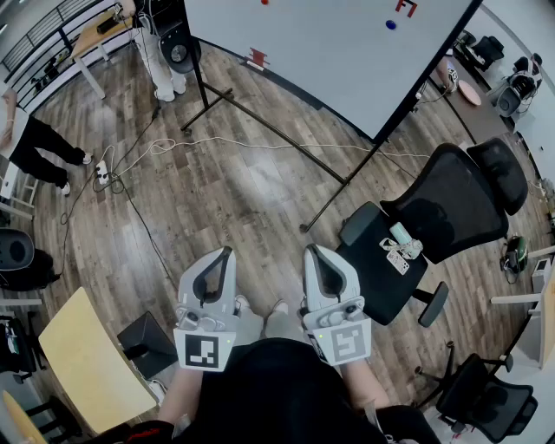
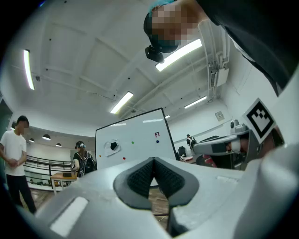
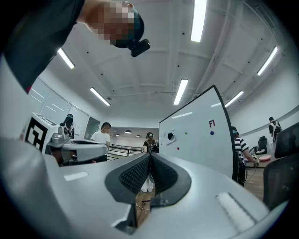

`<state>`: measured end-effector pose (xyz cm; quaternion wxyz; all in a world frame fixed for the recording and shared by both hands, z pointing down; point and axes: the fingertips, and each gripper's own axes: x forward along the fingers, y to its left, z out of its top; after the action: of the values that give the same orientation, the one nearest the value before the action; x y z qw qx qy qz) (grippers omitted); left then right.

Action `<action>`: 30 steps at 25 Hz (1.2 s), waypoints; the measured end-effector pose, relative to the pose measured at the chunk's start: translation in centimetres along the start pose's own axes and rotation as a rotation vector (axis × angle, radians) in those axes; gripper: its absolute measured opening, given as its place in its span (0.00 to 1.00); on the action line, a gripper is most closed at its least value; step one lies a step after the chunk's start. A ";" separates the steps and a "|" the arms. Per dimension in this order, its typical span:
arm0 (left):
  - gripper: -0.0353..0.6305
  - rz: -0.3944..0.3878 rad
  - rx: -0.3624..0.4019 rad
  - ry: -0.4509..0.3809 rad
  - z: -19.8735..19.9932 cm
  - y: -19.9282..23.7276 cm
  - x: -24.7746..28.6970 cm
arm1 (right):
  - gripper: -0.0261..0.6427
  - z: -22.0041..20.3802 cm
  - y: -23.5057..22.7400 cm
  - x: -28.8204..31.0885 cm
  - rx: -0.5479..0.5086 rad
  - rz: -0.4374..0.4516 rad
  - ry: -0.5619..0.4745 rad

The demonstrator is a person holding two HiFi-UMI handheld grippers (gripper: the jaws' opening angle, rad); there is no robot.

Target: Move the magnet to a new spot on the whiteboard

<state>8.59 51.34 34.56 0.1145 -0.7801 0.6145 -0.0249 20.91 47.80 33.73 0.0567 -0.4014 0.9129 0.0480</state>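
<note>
Far ahead on the whiteboard (image 1: 329, 69), the blue magnet (image 1: 390, 24) sits clear of both grippers' (image 1: 229, 252) (image 1: 310, 250) pressed-together fingers (image 2: 139, 179).

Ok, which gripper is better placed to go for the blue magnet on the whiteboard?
Right, probably. The blue magnet sits toward the right side of the whiteboard, more in line with the right gripper than the left gripper. Both are shut, empty and far off.

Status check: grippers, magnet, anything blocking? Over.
Left gripper shut, empty; right gripper shut, empty. Blue magnet on whiteboard, far ahead, untouched. Chair to the right, off the line to the board.
</note>
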 end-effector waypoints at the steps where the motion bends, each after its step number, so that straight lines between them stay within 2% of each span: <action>1: 0.06 0.004 -0.002 -0.009 0.1 0.3 0.0 | 0.04 0.1 0.2 0.2 -0.001 0.002 0.000; 6: 0.06 0.020 -0.021 -0.022 -0.2 1.5 -0.4 | 0.04 0.4 1.7 1.3 -0.010 0.022 0.012; 12: 0.06 0.002 -0.026 -0.041 -0.4 2.4 -0.6 | 0.04 0.3 2.7 1.8 -0.043 0.014 0.011; 22: 0.06 -0.019 -0.041 -0.065 -0.9 5.3 -1.5 | 0.04 0.7 5.3 3.7 -0.051 -0.018 -0.004; 30: 0.06 -0.045 -0.025 -0.086 -1.0 8.5 -2.6 | 0.04 1.8 7.3 5.0 -0.042 -0.078 -0.055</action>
<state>-0.35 51.87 33.97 0.1305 -0.7956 0.5915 0.0137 12.30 49.34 31.54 0.0750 -0.4365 0.8934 0.0758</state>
